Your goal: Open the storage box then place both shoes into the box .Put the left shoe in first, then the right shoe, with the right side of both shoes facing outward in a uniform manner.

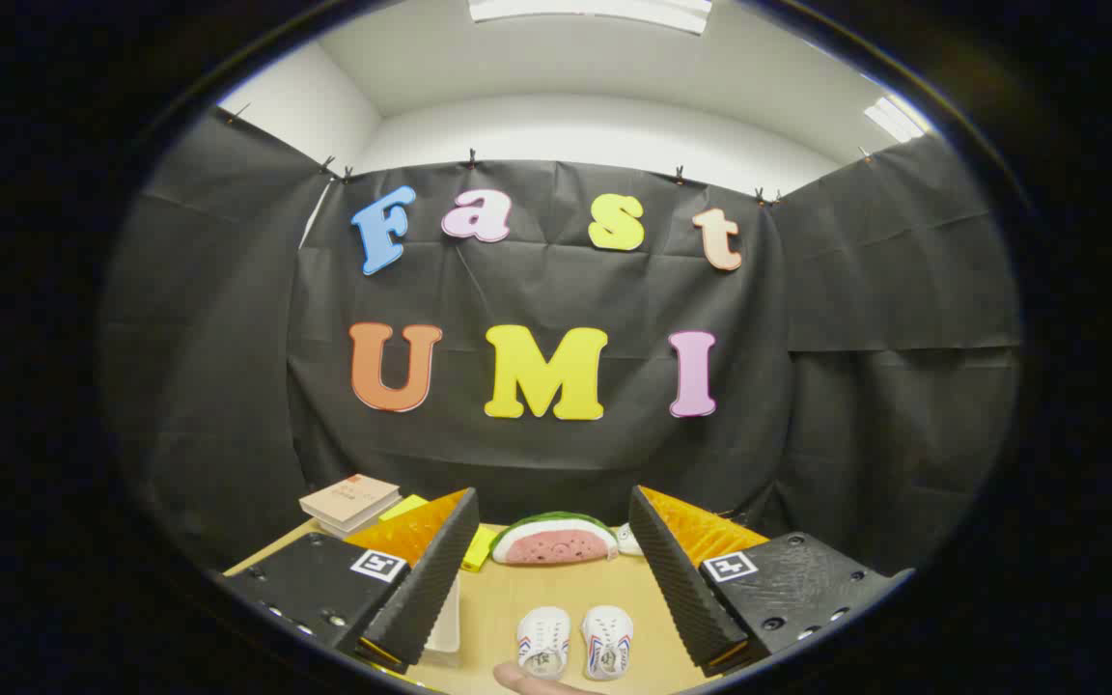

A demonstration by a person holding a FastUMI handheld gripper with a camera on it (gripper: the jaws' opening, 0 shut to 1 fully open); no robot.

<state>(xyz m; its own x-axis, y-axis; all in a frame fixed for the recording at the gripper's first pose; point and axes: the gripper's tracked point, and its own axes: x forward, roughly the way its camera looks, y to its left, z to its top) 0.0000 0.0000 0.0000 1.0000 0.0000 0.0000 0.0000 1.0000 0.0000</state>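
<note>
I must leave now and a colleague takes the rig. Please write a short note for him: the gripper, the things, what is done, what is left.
Gripper: open, fingers wide apart, holding nothing, raised above the table.
Shoes: a small white pair, side by side on the table between the fingers, close to the camera.
Storage box: a pale edge behind the left finger may be it; lid state not clear.
A hand shows just below the shoes.
Done: nothing visible. Left: open the box, left shoe in, then right.

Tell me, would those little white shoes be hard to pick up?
Probably not. The white shoes look small, so likely light. They sit flat on the table, so unlikely to roll. The hand-held gripper is open, above them.
</note>
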